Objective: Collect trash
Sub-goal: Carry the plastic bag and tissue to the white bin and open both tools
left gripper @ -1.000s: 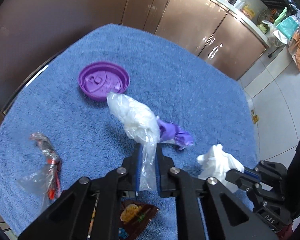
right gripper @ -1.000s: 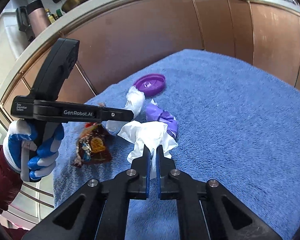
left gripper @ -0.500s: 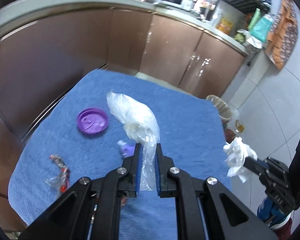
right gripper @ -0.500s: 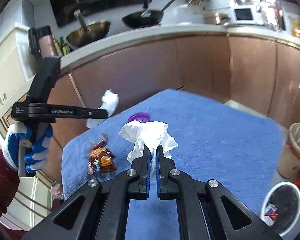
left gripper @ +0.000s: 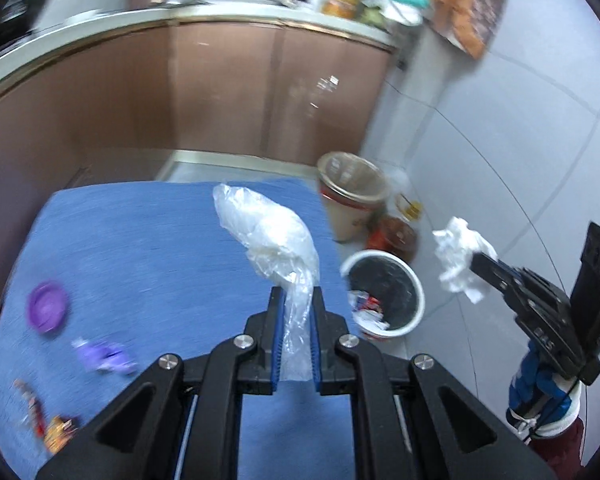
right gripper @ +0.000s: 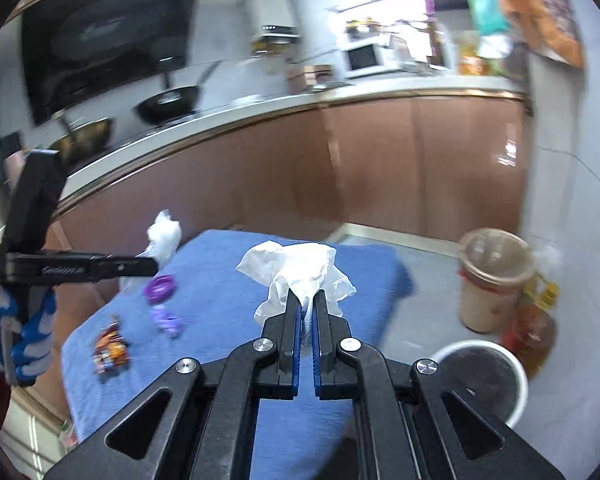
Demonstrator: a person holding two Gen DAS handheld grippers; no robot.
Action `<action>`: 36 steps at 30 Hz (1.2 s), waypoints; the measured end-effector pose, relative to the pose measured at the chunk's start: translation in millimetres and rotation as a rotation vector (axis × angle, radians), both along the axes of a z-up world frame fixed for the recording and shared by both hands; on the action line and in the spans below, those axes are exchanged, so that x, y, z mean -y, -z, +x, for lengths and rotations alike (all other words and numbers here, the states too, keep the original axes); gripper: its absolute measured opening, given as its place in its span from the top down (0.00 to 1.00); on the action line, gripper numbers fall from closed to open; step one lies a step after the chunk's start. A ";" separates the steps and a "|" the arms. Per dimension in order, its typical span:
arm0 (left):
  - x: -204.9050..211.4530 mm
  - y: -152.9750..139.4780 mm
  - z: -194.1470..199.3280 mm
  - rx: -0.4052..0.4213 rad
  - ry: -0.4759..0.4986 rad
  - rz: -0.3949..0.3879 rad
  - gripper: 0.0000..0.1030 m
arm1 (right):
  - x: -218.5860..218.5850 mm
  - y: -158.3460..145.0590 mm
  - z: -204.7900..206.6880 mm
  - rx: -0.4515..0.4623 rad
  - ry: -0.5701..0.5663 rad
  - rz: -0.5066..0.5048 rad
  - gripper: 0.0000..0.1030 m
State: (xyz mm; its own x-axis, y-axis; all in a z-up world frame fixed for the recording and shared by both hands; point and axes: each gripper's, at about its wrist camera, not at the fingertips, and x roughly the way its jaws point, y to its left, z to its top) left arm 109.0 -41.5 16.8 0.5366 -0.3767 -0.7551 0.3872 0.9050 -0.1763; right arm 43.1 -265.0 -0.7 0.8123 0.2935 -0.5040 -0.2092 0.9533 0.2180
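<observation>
Both grippers have lifted off the blue towel (left gripper: 148, 248) and swung toward the floor at its far edge, each carrying its piece along. The left gripper (left gripper: 296, 300) pinches one clear plastic bag (left gripper: 268, 236), raised over the towel's 1 o'clock corner. The right gripper (right gripper: 309, 304) clamps one white tissue (right gripper: 300, 270), held above the far edge. Four pieces lie on the towel: a purple lid (left gripper: 47, 307), a purple wrapper (left gripper: 106, 356) and two snack wrappers (left gripper: 46, 426). Past the edge, open tiled floor holds one white trash bin (left gripper: 384, 294) with scraps inside, one lidded bucket (left gripper: 352, 200) and two bottles (left gripper: 396, 232).
</observation>
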 end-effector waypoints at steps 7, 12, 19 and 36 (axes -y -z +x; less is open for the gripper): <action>130.0 52.9 33.0 -0.094 0.194 0.065 0.90 | 82.3 57.2 21.9 -0.116 0.187 -0.003 0.96; 205.5 107.1 58.6 -0.194 0.277 0.087 0.90 | 131.9 105.5 42.0 -0.208 0.270 0.030 0.95; 264.4 166.5 89.4 -0.255 0.317 0.142 0.88 | 178.8 173.2 77.4 -0.330 0.336 0.069 0.92; 282.6 194.9 120.2 -0.288 0.270 0.057 0.66 | 203.4 226.1 88.4 -0.412 0.396 0.092 0.66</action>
